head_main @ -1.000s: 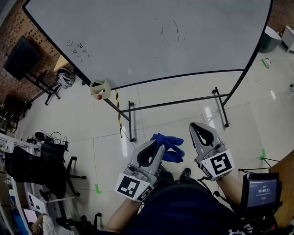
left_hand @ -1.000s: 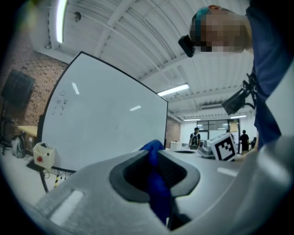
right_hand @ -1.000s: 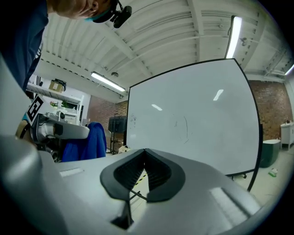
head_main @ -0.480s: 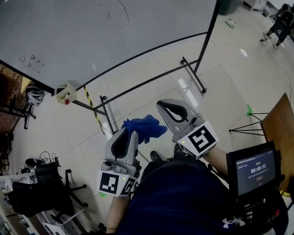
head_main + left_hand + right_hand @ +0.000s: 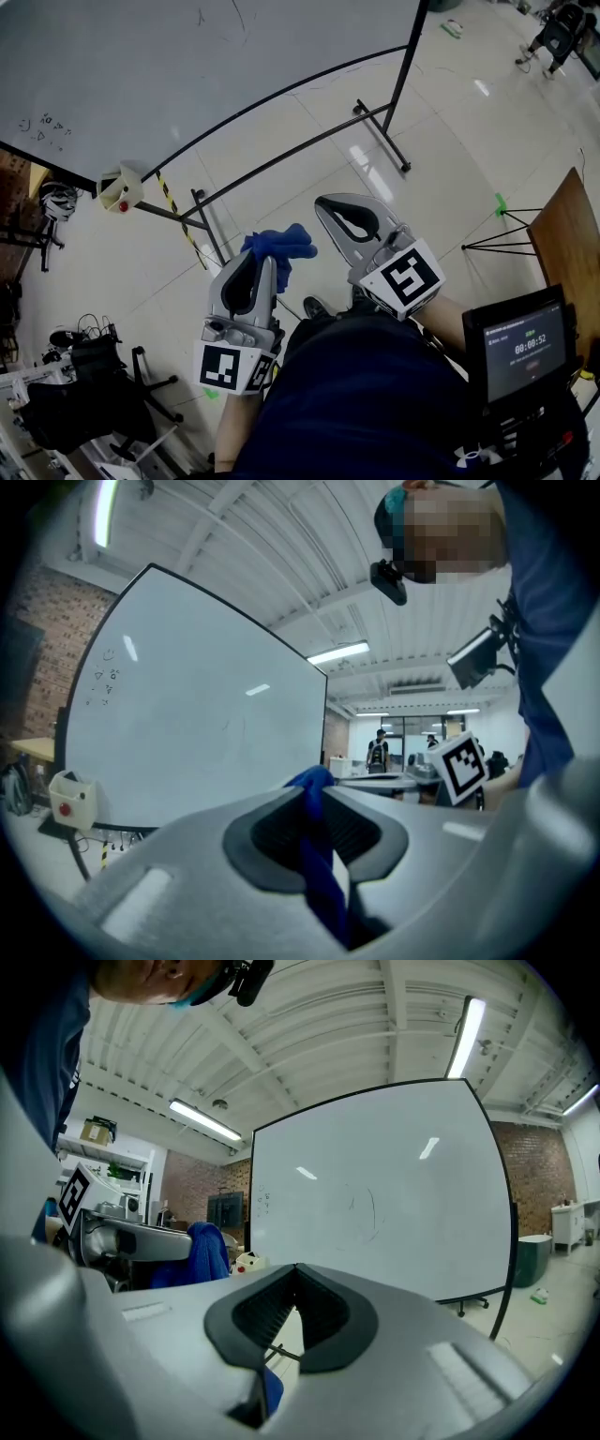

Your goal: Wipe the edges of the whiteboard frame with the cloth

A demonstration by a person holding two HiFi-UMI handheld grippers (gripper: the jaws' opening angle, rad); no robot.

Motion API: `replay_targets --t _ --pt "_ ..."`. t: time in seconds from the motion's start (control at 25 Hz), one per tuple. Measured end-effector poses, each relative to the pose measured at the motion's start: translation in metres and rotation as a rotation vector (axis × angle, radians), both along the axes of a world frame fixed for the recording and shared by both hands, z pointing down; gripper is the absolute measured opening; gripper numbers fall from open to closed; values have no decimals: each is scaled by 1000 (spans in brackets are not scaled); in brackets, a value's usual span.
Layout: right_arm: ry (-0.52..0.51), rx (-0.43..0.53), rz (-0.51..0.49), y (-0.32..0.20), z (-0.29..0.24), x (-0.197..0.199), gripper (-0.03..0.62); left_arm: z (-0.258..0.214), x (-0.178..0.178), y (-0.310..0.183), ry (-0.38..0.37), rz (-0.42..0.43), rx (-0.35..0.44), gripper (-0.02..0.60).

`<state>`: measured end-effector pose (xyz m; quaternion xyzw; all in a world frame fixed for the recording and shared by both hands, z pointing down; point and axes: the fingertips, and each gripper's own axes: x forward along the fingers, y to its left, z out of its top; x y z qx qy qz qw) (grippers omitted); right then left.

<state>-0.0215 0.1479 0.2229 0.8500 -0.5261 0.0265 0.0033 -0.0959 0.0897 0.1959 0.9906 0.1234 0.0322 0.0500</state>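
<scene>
- Head view has swung since a second ago: the whiteboard (image 5: pixel 187 75) now sits up and left and its right post has come into frame. Both claws have barely moved, close in by my body.
- Left claw (image 5: pixel 270 262) is clenched on the blue cloth (image 5: pixel 279 246). Only a thin fold sits between the pads and the rest bunches loose over the tip.
- Risk: dragging along the frame (image 5: pixel 281 98) could pull that fold out and drop the cloth on the floor.
- Risk: with the bunch riding on top, the bare claw tip may reach the frame first and scrape it.
- Right claw (image 5: pixel 328 214) is clenched shut with nothing in it, just beside the left. It can't steady the board like that.
- Cloth is well apart from the frame, so no wiping contact yet.
- Risk: the board is on a free stand (image 5: pixel 281 159), so a hard push may shift it.
- Risk: loose cloth could snag the small box (image 5: pixel 120 187) at the lower corner, or smear the marks on the board face.
</scene>
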Motion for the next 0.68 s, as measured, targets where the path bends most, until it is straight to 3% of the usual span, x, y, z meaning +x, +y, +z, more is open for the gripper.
replay_targets --t 0.68 --pt "7 -13 -29 -5 0 -8 9 3 -6 -1 3 -17 14 51"
